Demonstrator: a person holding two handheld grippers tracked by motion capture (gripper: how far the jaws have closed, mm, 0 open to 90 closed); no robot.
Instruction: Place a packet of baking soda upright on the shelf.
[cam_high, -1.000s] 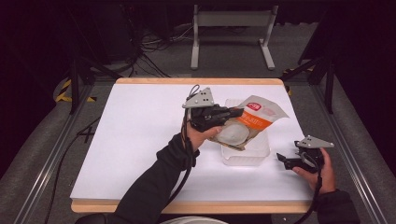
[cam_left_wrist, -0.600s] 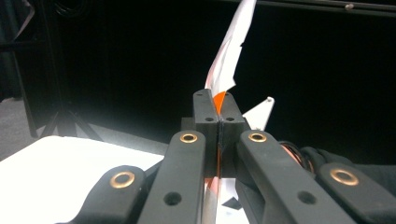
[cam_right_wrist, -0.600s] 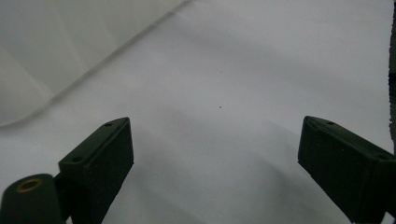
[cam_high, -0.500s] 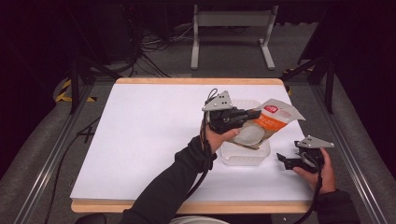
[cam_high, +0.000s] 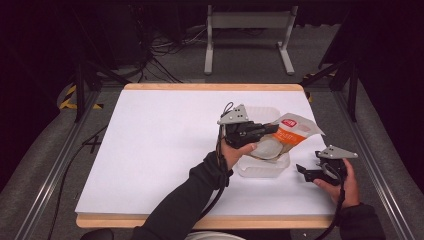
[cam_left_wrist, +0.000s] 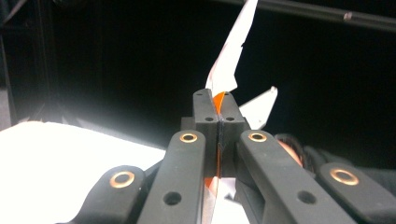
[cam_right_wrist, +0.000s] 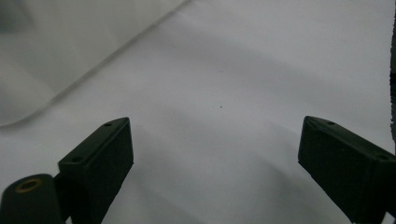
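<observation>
My left gripper (cam_high: 271, 129) is shut on an orange and white pouch (cam_high: 296, 128) and holds it tilted over a clear plastic container (cam_high: 264, 169) at the table's right middle. In the left gripper view the jaws (cam_left_wrist: 217, 112) pinch the thin orange edge of the pouch (cam_left_wrist: 232, 56), whose white flap sticks up past them. The right gripper (cam_high: 301, 170) rests low on the white table to the right of the container, pointing toward it. Its jaws (cam_right_wrist: 215, 149) stand wide apart with nothing between them, and the container's translucent wall (cam_right_wrist: 28, 79) shows at the upper left.
A white sheet (cam_high: 160, 150) covers the wooden table, with open room across its left half. Metal rails run along both sides, and a metal stand (cam_high: 247, 30) and cables lie on the floor beyond the far edge.
The left gripper has carried the pouch to the right and lower, from the container's left side to over it. The right gripper has stayed where it was.
</observation>
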